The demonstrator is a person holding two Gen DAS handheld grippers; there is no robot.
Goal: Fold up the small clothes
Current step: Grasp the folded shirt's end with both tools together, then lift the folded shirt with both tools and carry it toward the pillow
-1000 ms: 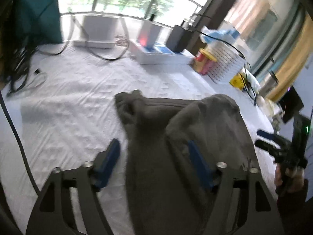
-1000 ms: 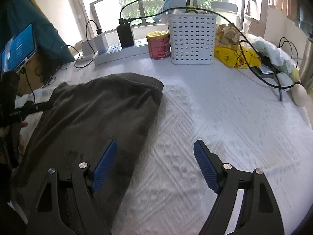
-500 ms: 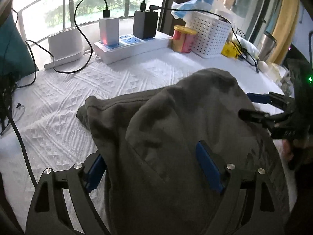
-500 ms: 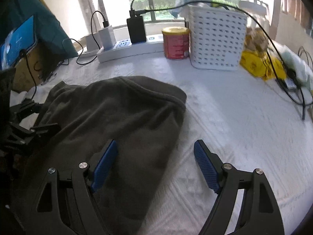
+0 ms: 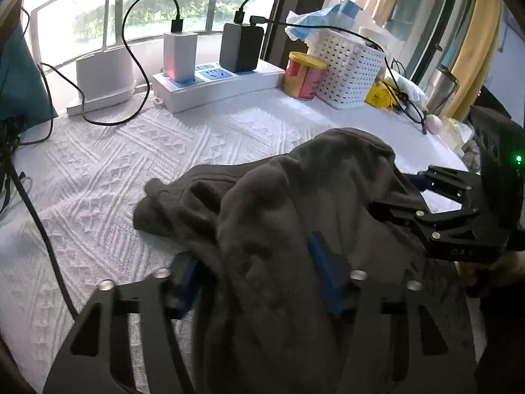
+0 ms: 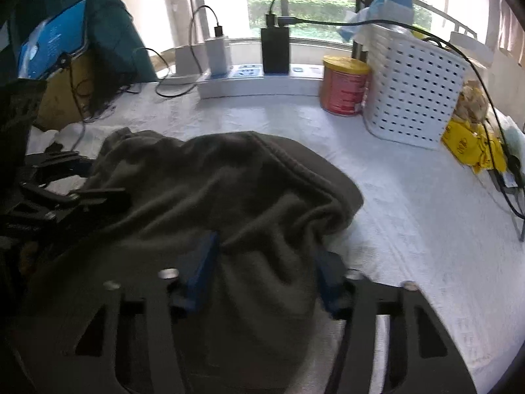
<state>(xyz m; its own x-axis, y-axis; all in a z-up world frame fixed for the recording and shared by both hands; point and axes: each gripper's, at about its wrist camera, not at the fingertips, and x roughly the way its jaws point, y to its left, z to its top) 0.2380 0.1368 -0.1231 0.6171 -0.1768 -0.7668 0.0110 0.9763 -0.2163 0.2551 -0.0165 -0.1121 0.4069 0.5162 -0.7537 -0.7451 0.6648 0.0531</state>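
A dark grey garment [image 5: 295, 229] lies bunched across the lower centre of both views, on a desk covered with a white textured cloth [image 5: 108, 170]. The left tool [image 5: 256, 272] has its blue pads set wide, cloth draped between and over them; whether it grips is unclear. The right tool [image 6: 265, 262] has its pads narrower, with a fold of the garment gathered between them. Along the upper edge stand a white power strip [image 5: 216, 82], a yellow-lidded can [image 6: 344, 85] and a white perforated basket [image 6: 413, 92].
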